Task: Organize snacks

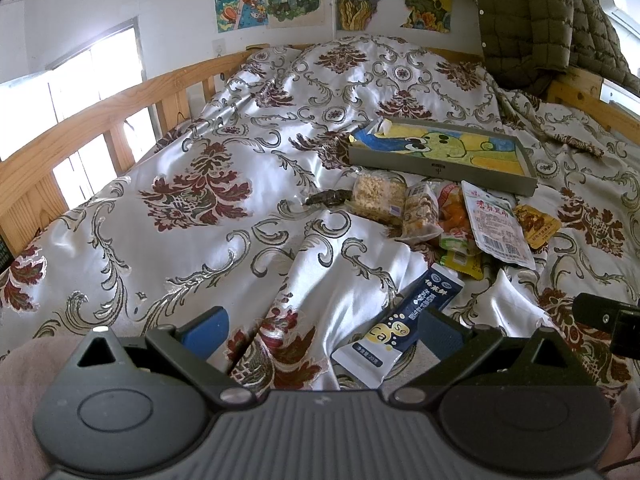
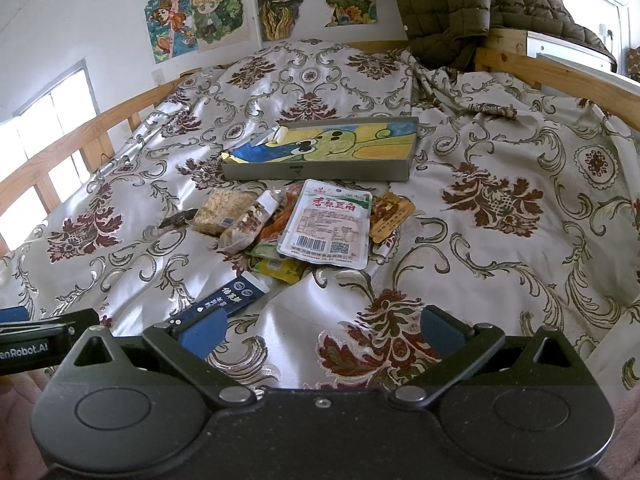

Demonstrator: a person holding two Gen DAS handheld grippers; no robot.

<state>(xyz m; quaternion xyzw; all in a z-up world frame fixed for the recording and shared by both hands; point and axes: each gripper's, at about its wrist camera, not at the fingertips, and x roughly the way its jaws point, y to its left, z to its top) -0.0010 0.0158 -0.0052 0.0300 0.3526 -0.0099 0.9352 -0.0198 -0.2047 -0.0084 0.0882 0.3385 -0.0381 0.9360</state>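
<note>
A pile of snack packets lies on the bed: a white pouch with red lettering (image 1: pixel 498 226) (image 2: pixel 328 222), a rice-crisp bar (image 1: pixel 378 196) (image 2: pixel 222 210), a nut bar (image 1: pixel 420 214) (image 2: pixel 250 226), an orange-brown packet (image 1: pixel 536 222) (image 2: pixel 390 212) and yellow-green packets (image 1: pixel 460 256) (image 2: pixel 278 266). A dark blue sachet (image 1: pixel 404 318) (image 2: pixel 232 298) lies nearest. A grey shallow tray (image 1: pixel 436 166) (image 2: pixel 320 172) with a frog drawing inside sits behind the pile. My left gripper (image 1: pixel 324 328) is open and empty, the sachet by its right finger. My right gripper (image 2: pixel 320 330) is open and empty, short of the pile.
The bed has a shiny floral quilt (image 1: pixel 200 208) (image 2: pixel 500 200) with folds. Wooden rails (image 1: pixel 100 116) (image 2: pixel 560 76) run along both sides. A green padded jacket (image 1: pixel 540 20) (image 2: pixel 460 4) hangs at the head end. The other gripper shows at each view's edge (image 1: pixel 612 318) (image 2: pixel 36 340).
</note>
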